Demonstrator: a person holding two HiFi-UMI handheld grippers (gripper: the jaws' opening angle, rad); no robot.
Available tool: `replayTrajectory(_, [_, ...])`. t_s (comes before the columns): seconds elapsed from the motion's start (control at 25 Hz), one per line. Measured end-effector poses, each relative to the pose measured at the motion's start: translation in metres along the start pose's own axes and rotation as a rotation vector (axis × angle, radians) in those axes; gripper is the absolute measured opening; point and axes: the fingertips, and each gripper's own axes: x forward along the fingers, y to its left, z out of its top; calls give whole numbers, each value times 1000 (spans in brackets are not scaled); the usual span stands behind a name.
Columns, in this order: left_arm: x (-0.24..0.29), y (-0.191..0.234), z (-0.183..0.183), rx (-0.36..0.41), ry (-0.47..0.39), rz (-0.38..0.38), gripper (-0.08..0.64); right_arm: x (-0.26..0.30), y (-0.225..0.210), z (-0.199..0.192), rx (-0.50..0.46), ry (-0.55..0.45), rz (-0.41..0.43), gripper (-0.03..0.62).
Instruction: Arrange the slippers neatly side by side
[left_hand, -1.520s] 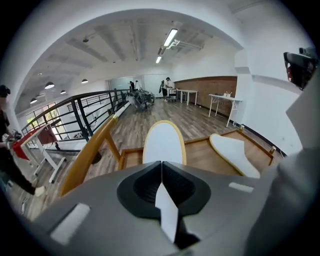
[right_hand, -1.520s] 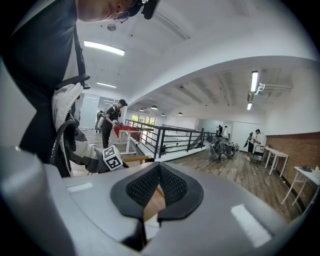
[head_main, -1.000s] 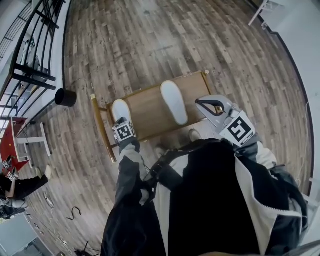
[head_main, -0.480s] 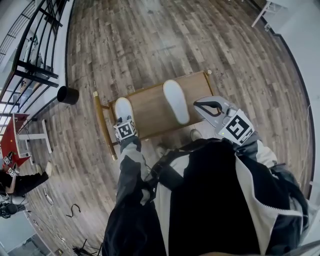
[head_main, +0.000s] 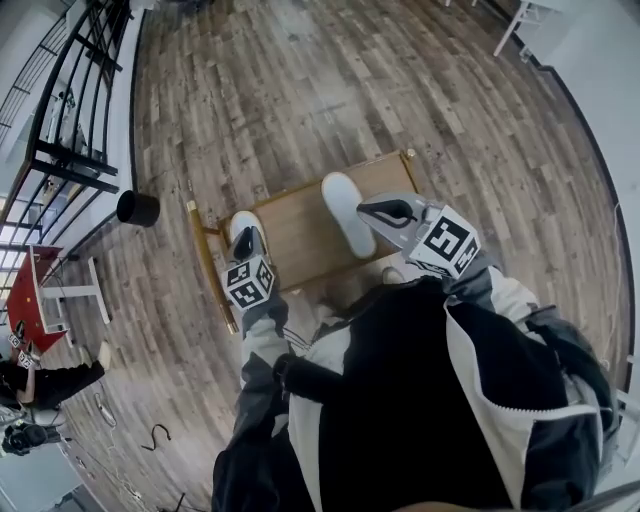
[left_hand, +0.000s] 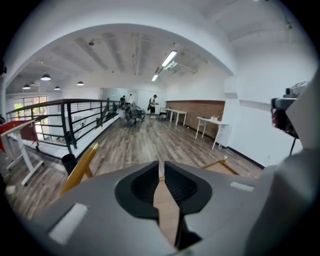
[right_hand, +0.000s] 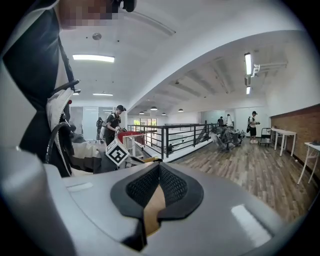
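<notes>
Two white slippers lie on a low wooden table (head_main: 295, 228): the left slipper (head_main: 240, 220) near its left end, the right slipper (head_main: 345, 208) in the middle, with a wide gap between them. My left gripper (head_main: 245, 243) hovers over the left slipper's near end. Its jaws have just been closing, and only a thin slit remains, with nothing in it (left_hand: 161, 167). My right gripper (head_main: 362, 209) is shut and empty (right_hand: 159, 167), its tip by the right slipper's right side.
A yellow wooden frame (head_main: 205, 262) borders the table's left end. A black bin (head_main: 137, 208) stands on the plank floor to the left, near a black railing (head_main: 70, 150). A red table (head_main: 25, 300) and people (head_main: 30, 385) are at far left.
My left gripper has risen off the left slipper, which stays on the table. My right gripper has swung left, closer to the right slipper.
</notes>
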Motion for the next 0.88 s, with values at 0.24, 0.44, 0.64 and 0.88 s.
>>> replayTrajectory(0.24, [-57,-85,96,122,-260,-258,12,19,-3,28,-24,-51,-48,5])
replayTrajectory(0.44, [-103,-109,136,240,-380,-364,12,35,10,51,-44,-94,-75,5])
replayTrajectory(0.64, [-111,-111,140,226,-408,-423,12,46,19,54,-60,-91,-114,6])
replayTrajectory(0.88, [-113,-105,140,194,-409,-449,12,48,24,58,-61,-99,-135,5])
